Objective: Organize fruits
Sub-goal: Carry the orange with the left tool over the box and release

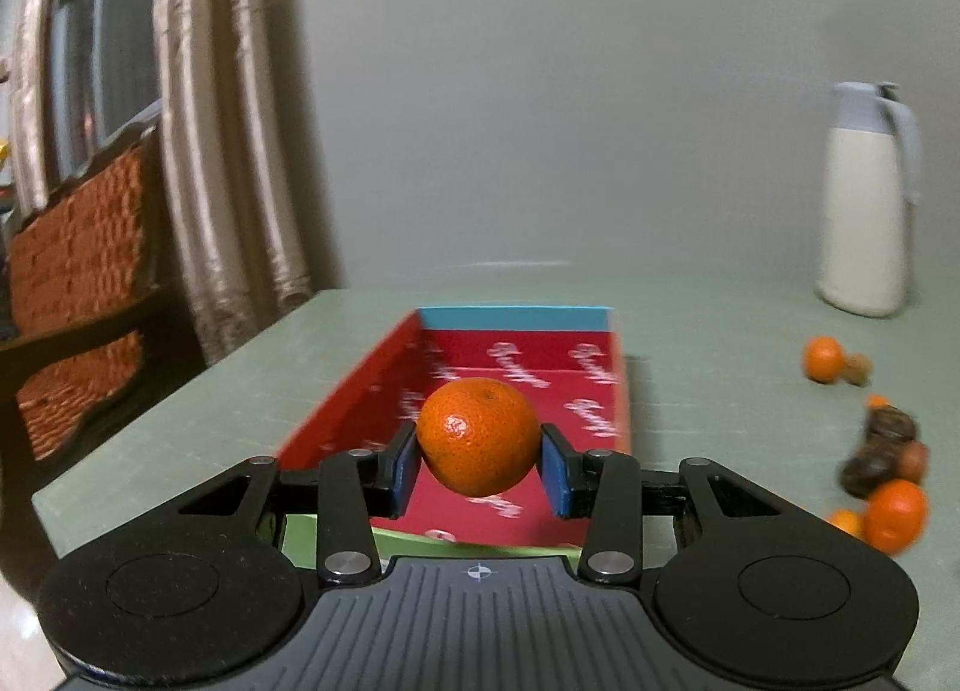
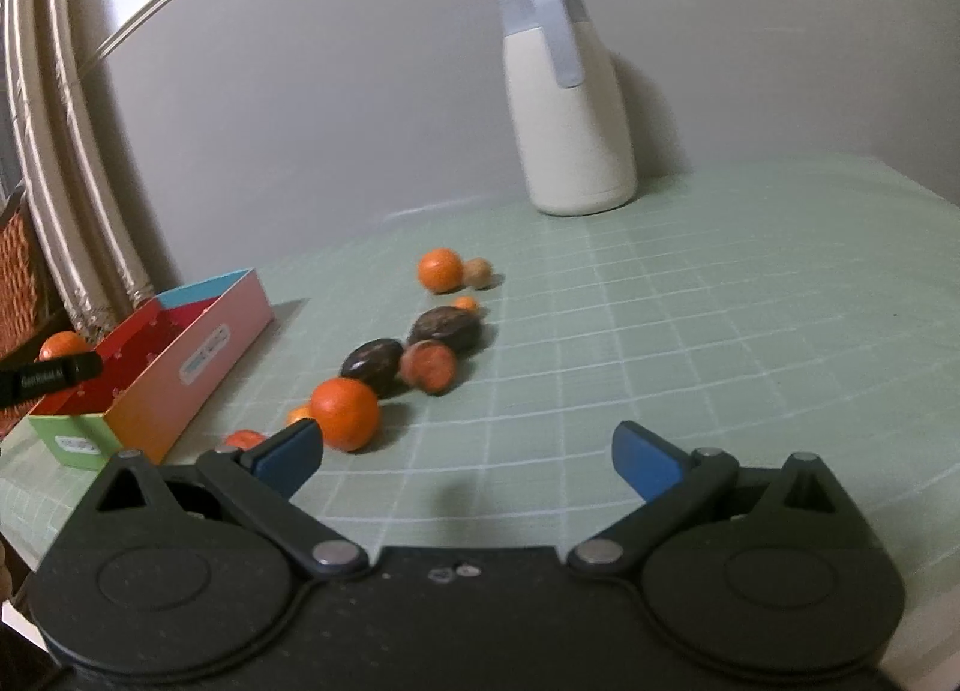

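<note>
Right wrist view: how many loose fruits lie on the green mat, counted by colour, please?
Orange fruits: 6
Dark brown fruits: 2
Tan fruit: 1
Total: 9
Not counted: the tangerine held in the left claw over the box.

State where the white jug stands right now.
The white jug stands upright at the table's far edge against the wall, right of the red box.

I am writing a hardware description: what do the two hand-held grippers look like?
Both look alike: the left hand-held gripper and right hand-held gripper have matte black bodies, two round discs, silver rivets on black link bars and blue pads. The left one's ribbed top bears a small crosshair mark.
</note>
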A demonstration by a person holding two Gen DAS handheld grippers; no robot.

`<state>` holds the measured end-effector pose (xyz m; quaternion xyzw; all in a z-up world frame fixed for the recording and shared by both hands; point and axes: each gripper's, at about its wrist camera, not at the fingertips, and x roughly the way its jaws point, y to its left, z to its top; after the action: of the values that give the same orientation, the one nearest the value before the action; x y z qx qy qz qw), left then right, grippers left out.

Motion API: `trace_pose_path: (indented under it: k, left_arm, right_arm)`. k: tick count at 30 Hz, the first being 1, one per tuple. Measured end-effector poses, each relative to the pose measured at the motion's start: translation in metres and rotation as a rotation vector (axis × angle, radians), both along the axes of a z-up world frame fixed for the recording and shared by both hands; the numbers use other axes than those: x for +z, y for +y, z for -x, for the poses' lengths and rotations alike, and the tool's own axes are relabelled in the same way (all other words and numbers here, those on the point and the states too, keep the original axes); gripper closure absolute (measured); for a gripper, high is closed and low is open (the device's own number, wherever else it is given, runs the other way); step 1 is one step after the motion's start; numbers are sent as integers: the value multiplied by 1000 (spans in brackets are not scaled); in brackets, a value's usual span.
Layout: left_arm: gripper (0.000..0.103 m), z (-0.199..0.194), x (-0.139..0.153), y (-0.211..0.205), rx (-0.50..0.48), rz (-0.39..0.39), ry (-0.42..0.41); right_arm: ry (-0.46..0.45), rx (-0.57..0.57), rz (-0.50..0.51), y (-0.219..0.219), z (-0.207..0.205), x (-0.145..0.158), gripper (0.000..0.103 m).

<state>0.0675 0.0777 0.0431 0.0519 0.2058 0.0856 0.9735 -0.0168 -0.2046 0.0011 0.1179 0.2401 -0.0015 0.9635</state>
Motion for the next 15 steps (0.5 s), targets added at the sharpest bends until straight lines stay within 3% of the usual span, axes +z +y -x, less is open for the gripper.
trace_pose_path:
  k: [9, 15]
  left_arm:
    - [61, -39, -10, 33, 90, 36, 63]
    - [61, -57, -23, 48, 131, 97, 155]
  right_arm:
    - [16, 60, 18, 26, -13, -5, 0]
    - [25, 81, 21, 34, -18, -7, 0]
